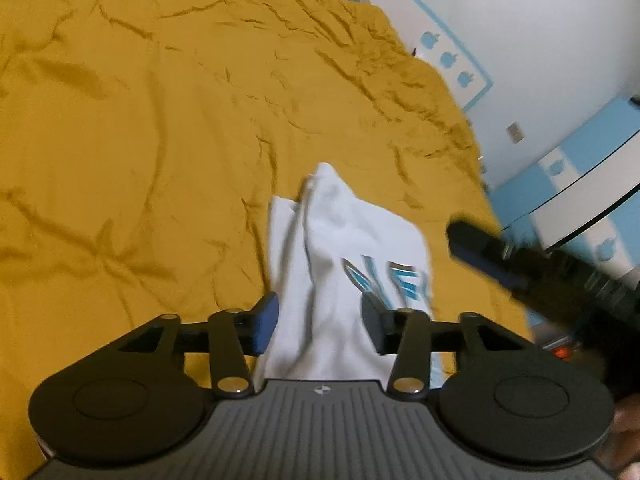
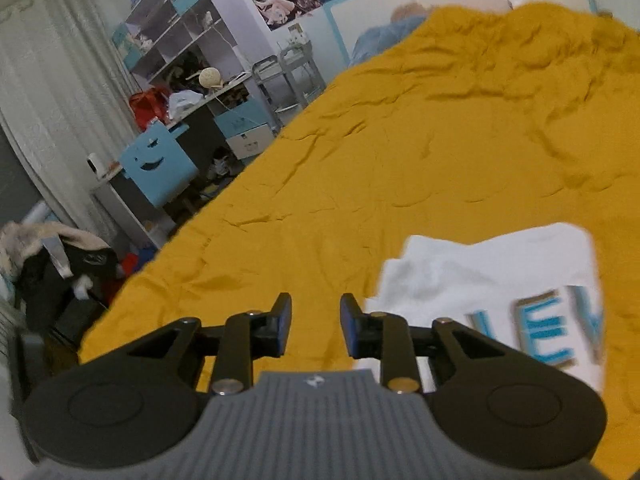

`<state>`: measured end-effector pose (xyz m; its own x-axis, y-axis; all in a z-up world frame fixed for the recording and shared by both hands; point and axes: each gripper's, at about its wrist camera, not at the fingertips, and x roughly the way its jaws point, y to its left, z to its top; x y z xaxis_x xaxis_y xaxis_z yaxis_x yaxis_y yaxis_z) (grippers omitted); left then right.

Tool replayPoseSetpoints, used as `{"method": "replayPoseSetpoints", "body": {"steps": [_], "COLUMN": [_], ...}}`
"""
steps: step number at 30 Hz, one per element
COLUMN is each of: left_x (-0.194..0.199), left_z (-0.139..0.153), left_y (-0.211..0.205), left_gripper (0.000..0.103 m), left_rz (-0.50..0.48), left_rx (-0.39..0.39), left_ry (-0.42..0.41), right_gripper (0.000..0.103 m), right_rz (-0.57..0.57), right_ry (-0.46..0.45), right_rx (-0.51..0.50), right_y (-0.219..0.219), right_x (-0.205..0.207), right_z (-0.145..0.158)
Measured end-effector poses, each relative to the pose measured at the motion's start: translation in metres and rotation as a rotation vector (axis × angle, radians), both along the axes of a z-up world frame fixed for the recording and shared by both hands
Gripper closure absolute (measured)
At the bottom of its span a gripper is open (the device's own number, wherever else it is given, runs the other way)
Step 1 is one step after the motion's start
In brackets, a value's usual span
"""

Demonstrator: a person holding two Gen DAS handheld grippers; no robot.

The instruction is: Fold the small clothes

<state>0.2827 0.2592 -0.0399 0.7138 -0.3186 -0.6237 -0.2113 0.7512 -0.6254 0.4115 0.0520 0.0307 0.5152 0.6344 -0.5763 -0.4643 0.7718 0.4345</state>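
A small white garment with blue lettering lies partly folded on the mustard-yellow bedspread. My left gripper is open, its jaws wide apart over the near part of the garment, with cloth between them but not pinched. My right gripper is open and empty over bare bedspread, just left of the garment. The right gripper also shows as a dark blurred shape in the left wrist view, to the right of the garment.
The bed's edge runs along the left in the right wrist view, with a desk and blue chair, shelves and a clothes pile beyond. A wall with blue decorations borders the bed on the other side.
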Motion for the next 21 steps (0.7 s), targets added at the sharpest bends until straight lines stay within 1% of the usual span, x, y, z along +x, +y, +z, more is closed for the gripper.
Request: {"method": "replayPoseSetpoints", "body": {"steps": [1,3,5,7,8,12,13,14,15,16,17,18,19,21], "left_x": [-0.005,-0.014,-0.022,-0.025,-0.027,-0.022,-0.019,-0.016,-0.014,-0.011,-0.009,-0.007,-0.008,-0.008], "left_z": [0.0,-0.004,-0.01,-0.017,-0.023,-0.052,-0.06,-0.065,-0.068,-0.069,-0.069,-0.067,-0.064,-0.052], "left_y": [-0.001,-0.002,-0.003,-0.006,-0.007,-0.014,-0.014,-0.014,-0.014,-0.016,-0.016,-0.018,-0.02,-0.023], "left_gripper": [0.04,0.039,0.033,0.024,0.022,0.022,0.023,0.025,0.035,0.047,0.052,0.06,0.074,0.086], "left_rz": [0.004,0.013,0.013,0.015,0.017,0.023,0.037,0.048,0.049,0.049,0.054,0.061,0.067,0.06], "left_rx": [-0.017,-0.045,-0.081,-0.116,-0.129,-0.192,-0.215,-0.228,-0.235,-0.235,-0.228,-0.216,-0.203,-0.17], "left_ry": [0.003,0.021,0.034,0.042,0.049,0.099,0.108,0.113,0.105,0.092,0.083,0.074,0.059,0.007], "right_gripper": [0.08,0.08,0.08,0.08,0.08,0.069,0.067,0.065,0.06,0.057,0.052,0.051,0.05,0.051], "right_rz": [-0.01,-0.031,-0.053,-0.076,-0.08,-0.08,-0.073,-0.066,-0.059,-0.055,-0.053,-0.052,-0.051,-0.055], "right_ry": [-0.013,-0.014,-0.008,-0.016,-0.026,-0.066,-0.076,-0.088,-0.106,-0.125,-0.136,-0.147,-0.152,-0.168], "right_rx": [-0.025,-0.063,-0.103,-0.158,-0.181,-0.28,-0.305,-0.333,-0.359,-0.385,-0.405,-0.422,-0.439,-0.477], "right_y": [-0.009,-0.026,-0.044,-0.061,-0.068,-0.089,-0.093,-0.095,-0.098,-0.1,-0.103,-0.106,-0.108,-0.11], "right_x": [-0.008,-0.023,-0.037,-0.054,-0.061,-0.089,-0.097,-0.104,-0.111,-0.118,-0.124,-0.13,-0.132,-0.135], "right_z": [-0.002,-0.01,-0.02,-0.034,-0.04,-0.063,-0.069,-0.076,-0.081,-0.087,-0.091,-0.095,-0.098,-0.105]}}
